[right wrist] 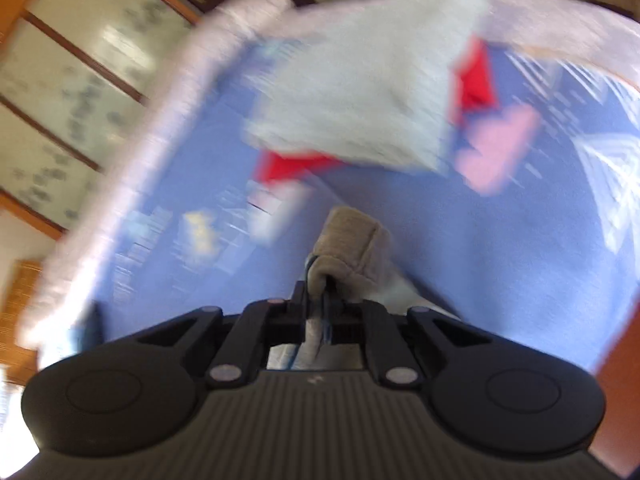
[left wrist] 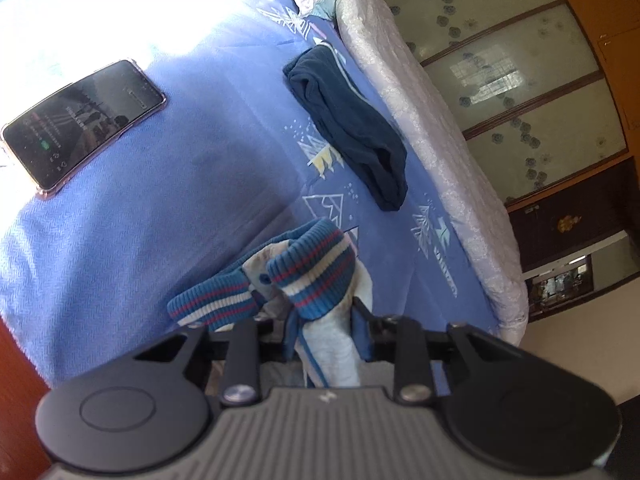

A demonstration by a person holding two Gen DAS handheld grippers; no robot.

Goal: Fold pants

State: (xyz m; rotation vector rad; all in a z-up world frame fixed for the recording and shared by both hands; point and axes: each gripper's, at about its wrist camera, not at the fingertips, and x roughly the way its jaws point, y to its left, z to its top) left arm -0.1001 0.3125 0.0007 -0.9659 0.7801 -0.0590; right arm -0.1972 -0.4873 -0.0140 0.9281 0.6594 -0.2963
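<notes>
My left gripper [left wrist: 324,320] is shut on the light grey pants [left wrist: 336,356] near their striped blue, red and white ribbed band [left wrist: 316,276], held above the blue bedspread [left wrist: 160,208]. My right gripper [right wrist: 320,300] is shut on a grey-beige hem [right wrist: 352,240] of the same pants. The right wrist view is motion-blurred. It shows a light grey folded cloth [right wrist: 360,92] with red [right wrist: 476,80] and pink [right wrist: 500,148] pieces beside it on the bedspread [right wrist: 480,260].
A phone [left wrist: 80,124] lies on the bedspread at the left. A folded dark navy garment [left wrist: 352,128] lies near the bed's pale quilted edge [left wrist: 440,140]. Wardrobe doors [left wrist: 520,60] stand beyond the bed. A wooden edge [left wrist: 16,364] shows at lower left.
</notes>
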